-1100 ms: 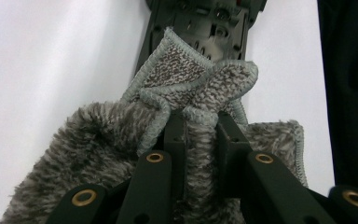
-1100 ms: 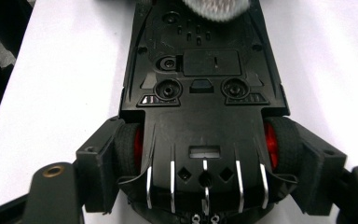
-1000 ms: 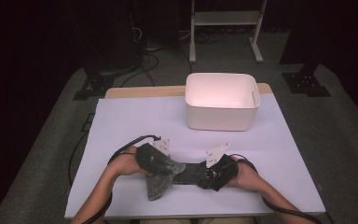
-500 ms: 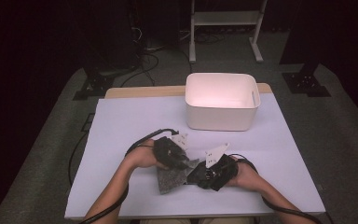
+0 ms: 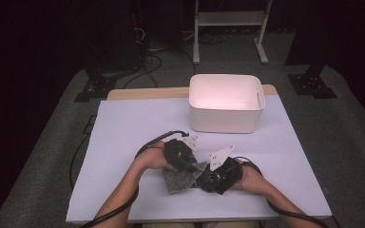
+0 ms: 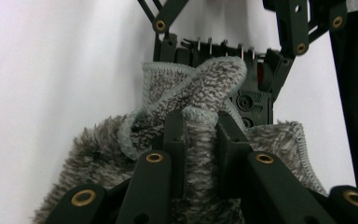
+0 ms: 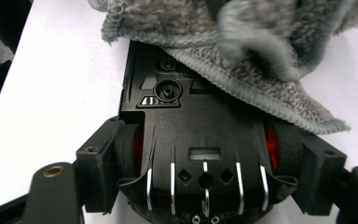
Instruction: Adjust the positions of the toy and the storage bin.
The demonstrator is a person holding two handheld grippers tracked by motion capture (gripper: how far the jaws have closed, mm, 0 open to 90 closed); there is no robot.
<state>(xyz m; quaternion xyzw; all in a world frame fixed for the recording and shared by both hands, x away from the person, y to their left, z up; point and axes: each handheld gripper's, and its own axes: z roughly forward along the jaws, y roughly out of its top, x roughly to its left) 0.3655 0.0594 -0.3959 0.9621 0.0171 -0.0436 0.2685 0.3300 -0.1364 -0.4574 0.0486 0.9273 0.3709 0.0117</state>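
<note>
A fluffy grey cloth with a pale stitched edge (image 6: 200, 93) is draped over a black plastic toy car turned underside up (image 7: 200, 154), near the front edge of the white surface (image 5: 123, 133). The cloth's pile is long and shaggy on one face and short and looped on the other; one corner is folded over on itself. The car's underside is shown with moulded panels, screw holes, thin metal strips, red wheel hubs and black rubber tyres.

A fold of the cloth is pinched tight between the nearly closed jaws of the left claw (image 6: 200, 140). The car's body is clasped across its width by the widely spread right claw (image 7: 205, 172).

Farther back on the surface, a white rectangular plastic tub (image 5: 225, 124) is seen, with nothing visible inside it.
</note>
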